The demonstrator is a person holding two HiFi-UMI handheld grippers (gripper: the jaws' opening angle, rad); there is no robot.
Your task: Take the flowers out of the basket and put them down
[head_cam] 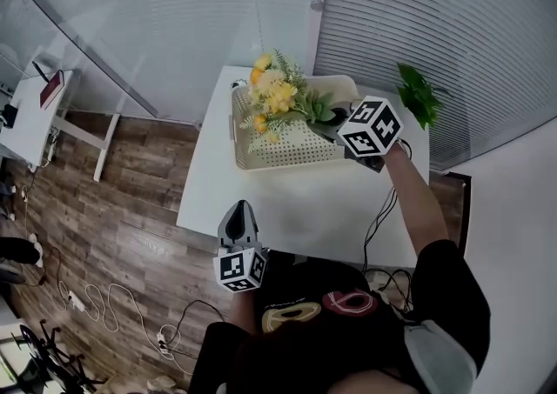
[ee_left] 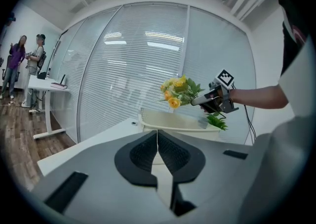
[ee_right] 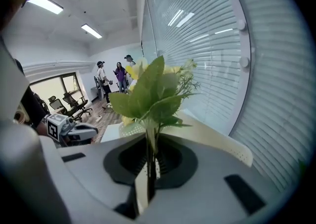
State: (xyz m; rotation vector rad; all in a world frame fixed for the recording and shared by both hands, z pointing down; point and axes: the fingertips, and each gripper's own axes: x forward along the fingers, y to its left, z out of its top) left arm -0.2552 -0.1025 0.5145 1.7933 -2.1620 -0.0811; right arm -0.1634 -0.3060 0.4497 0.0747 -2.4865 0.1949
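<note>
Our cream basket [head_cam: 287, 153], a rounded tub with perforated walls, sits on the white table [head_cam: 287, 205]. We hold the flowers [head_cam: 277, 96], yellow blooms among leafy green fronds, just above it, with the right gripper [ee_right: 148, 168] clamped on their thin stems. Our left gripper [ee_left: 158, 155] is closed on nothing, near the table's front edge.

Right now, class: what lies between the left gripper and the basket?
Only bare table; the head view shows nothing else between the left gripper and the basket.
</note>
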